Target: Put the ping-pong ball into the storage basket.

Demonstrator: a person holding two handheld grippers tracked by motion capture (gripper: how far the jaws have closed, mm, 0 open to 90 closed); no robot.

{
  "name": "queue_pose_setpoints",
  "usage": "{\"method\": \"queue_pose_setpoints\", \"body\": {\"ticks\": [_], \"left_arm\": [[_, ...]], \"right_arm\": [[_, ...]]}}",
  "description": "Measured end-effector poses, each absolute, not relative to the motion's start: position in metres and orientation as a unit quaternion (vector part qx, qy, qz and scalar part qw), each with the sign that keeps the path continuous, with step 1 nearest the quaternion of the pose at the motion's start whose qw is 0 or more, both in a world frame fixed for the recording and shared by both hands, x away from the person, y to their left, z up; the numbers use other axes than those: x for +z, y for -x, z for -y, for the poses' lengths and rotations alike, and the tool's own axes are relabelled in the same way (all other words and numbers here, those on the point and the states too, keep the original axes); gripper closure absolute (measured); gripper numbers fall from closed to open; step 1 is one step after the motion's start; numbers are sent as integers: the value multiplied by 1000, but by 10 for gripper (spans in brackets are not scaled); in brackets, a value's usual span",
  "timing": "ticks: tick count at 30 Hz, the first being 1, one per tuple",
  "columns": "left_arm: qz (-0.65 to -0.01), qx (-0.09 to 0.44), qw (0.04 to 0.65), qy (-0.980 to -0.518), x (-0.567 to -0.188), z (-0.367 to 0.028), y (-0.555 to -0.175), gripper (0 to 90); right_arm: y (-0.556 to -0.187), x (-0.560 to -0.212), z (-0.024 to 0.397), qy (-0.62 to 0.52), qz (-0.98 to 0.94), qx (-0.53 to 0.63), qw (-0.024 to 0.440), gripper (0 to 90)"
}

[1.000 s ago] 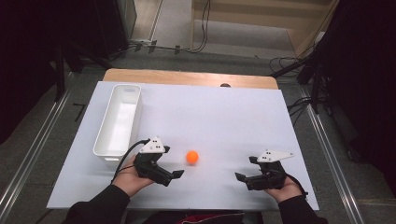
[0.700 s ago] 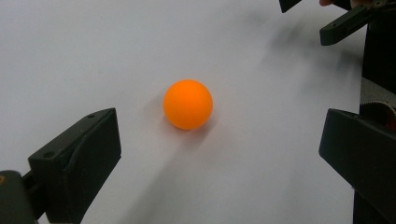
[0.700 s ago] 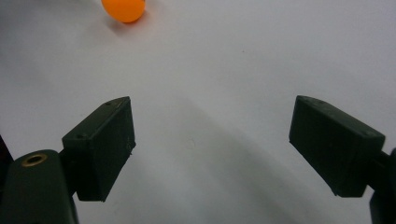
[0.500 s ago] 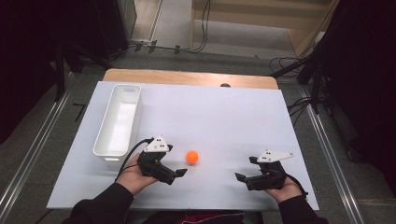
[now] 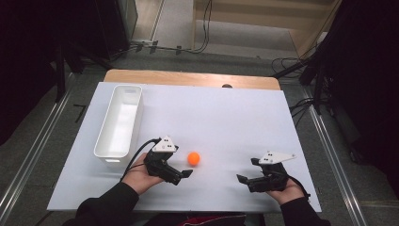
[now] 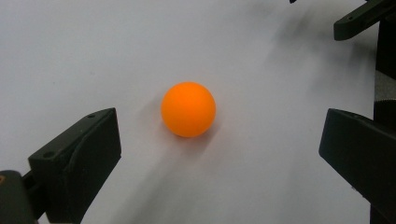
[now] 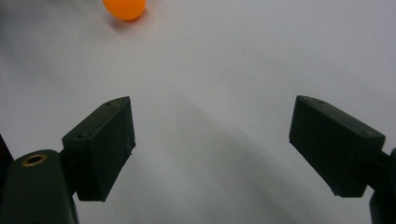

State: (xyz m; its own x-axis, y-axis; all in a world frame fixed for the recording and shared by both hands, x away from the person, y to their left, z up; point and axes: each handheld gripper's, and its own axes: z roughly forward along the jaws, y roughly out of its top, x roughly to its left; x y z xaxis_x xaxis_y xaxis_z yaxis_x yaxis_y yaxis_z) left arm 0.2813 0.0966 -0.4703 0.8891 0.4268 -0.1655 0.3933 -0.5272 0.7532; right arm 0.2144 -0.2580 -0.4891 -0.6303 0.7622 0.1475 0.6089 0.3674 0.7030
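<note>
Now the left claw (image 5: 184, 174) has crept closer to the orange ball (image 5: 194, 158) — in the left gripper view the ball (image 6: 188, 109) sits between its spread jaws, untouched, so a grasp looks imminent. Meanwhile the right claw (image 5: 242, 179) rests low at the near right of the tabletop (image 5: 226, 117), jaws spread and empty.

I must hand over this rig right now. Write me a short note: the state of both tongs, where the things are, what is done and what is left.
Left tongs: open, low over the table, aimed at the orange ball, which lies ahead of the jaws, not yet between them.
Right tongs: open, holding nothing, apart at the table's near right.
White bin: far left on the table, looks empty.
Done: the approach only; nothing is gripped.
Left: probably close on the ball, lift it, and perhaps put it in the bin.
</note>
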Motion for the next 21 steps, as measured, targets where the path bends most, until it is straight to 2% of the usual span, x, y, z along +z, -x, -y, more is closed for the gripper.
{"method": "queue_pose_setpoints", "body": {"ticks": [21], "left_arm": [[-223,18,426,-877,-470,-81,-288,9]], "right_arm": [[-214,-489,258,-416,-822,375,104,129]]}}
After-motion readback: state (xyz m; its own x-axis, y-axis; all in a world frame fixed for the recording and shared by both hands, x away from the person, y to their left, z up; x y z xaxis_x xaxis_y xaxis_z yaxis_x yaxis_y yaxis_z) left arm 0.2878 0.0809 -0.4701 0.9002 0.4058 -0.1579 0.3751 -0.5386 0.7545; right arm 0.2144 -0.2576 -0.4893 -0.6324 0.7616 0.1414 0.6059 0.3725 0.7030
